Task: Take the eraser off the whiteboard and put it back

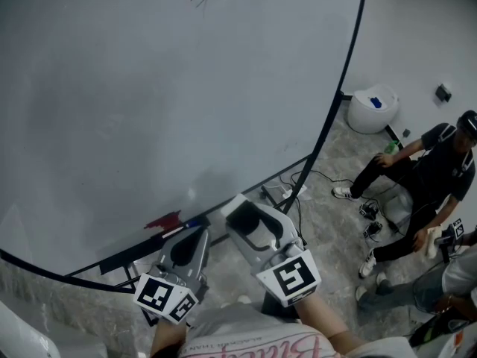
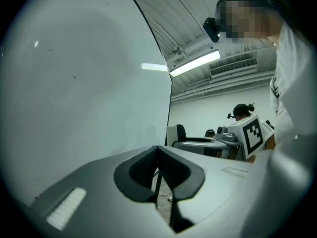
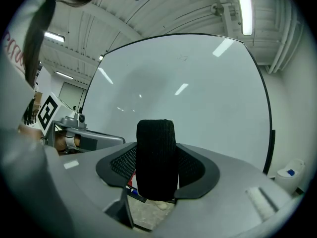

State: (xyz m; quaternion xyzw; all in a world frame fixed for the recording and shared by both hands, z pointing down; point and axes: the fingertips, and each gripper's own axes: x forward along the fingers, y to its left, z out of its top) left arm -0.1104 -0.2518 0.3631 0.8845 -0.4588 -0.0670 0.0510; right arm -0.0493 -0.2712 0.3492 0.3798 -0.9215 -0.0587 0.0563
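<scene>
Your right gripper (image 1: 250, 222) clamps its fingers on the eraser (image 3: 155, 157), facing the whiteboard (image 1: 149, 88)
Fingers on your left gripper (image 2: 158, 150) meet, empty; the tray (image 1: 127, 258) sits just below

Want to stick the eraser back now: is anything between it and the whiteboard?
Nothing visible does. The eraser is clamped in the right gripper, facing a bare stretch of whiteboard; the left gripper sits off to its side.
</scene>
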